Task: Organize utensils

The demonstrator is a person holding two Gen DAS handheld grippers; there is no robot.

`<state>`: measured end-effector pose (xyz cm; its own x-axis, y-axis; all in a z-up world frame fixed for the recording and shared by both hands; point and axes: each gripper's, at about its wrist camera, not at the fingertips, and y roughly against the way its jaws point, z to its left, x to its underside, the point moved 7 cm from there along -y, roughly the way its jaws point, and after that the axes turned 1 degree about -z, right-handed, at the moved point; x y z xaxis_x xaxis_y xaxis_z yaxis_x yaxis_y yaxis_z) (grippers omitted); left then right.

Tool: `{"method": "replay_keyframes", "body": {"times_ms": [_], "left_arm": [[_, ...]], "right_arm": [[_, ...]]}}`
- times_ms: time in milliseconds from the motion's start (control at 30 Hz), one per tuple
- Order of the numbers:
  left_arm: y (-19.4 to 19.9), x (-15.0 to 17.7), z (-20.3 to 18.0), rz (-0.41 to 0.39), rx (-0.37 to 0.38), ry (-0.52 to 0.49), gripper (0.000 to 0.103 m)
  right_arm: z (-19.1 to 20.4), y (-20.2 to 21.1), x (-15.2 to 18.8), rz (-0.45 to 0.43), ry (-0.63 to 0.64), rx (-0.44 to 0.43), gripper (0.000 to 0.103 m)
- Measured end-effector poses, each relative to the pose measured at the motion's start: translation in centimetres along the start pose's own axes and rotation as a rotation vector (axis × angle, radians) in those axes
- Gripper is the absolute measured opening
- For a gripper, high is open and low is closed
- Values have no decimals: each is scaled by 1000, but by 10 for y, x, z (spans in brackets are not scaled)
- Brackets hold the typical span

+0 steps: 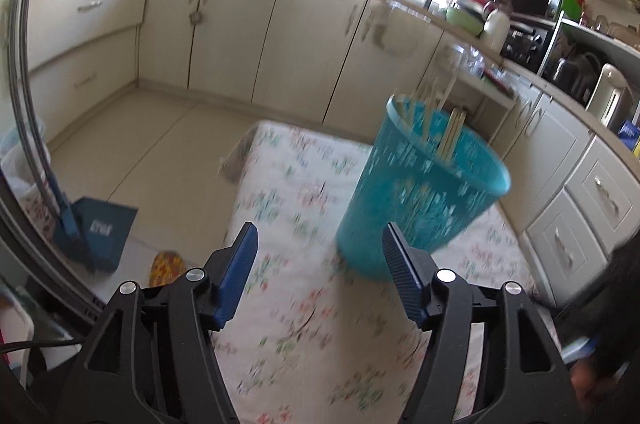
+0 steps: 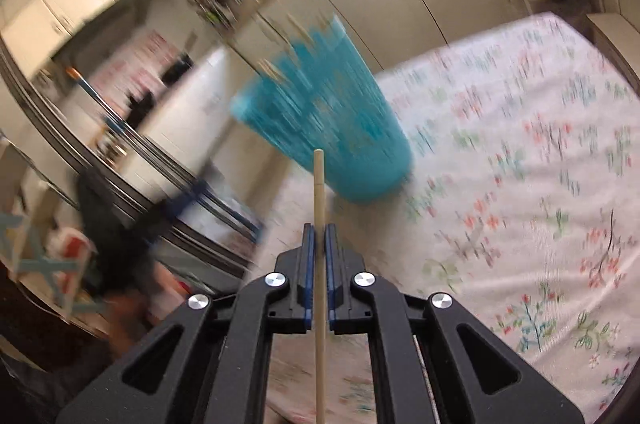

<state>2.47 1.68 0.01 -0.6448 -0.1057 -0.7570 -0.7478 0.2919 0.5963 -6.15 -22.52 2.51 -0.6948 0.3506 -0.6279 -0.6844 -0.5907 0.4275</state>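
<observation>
A teal perforated plastic holder point(image 1: 420, 191) stands on the floral tablecloth point(image 1: 296, 207), with several wooden chopsticks point(image 1: 450, 135) sticking out of its top. My left gripper point(image 1: 320, 248) is open and empty, just in front of and left of the holder. In the right wrist view my right gripper point(image 2: 319, 228) is shut on one wooden chopstick point(image 2: 319, 183), which points forward toward the blurred holder point(image 2: 332, 119) a short way ahead on the tablecloth point(image 2: 520, 151).
Cream kitchen cabinets point(image 1: 224, 31) and a cluttered counter point(image 1: 496, 23) run behind the table. A blue dustpan point(image 1: 96, 232) stands on the floor at left. The table's edge drops to the floor at left point(image 1: 236, 191).
</observation>
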Motion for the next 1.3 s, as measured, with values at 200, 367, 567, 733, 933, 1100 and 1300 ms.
{"method": "replay_keyframes", "body": {"times_ms": [200, 367, 567, 733, 933, 1100, 1300], "left_arm": [[-7, 27, 15, 57, -3, 26, 64], [-6, 27, 4, 57, 4, -1, 72], [1, 22, -5, 55, -45, -38, 87], [7, 25, -9, 66, -95, -74, 93], [19, 31, -18, 72, -130, -123, 95], [40, 35, -30, 71, -140, -149, 95], [78, 37, -53, 50, -138, -208, 95]], "right_arm": [[65, 18, -87, -183, 96, -110, 6], [101, 8, -154, -371, 184, -82, 6], [71, -55, -175, -444, 247, 177, 6], [33, -98, -135, -320, 270, 291, 6], [32, -86, -98, -240, 309, 297, 15], [51, -38, -62, -236, 286, 282, 52], [64, 18, -19, -212, 235, 314, 81]]}}
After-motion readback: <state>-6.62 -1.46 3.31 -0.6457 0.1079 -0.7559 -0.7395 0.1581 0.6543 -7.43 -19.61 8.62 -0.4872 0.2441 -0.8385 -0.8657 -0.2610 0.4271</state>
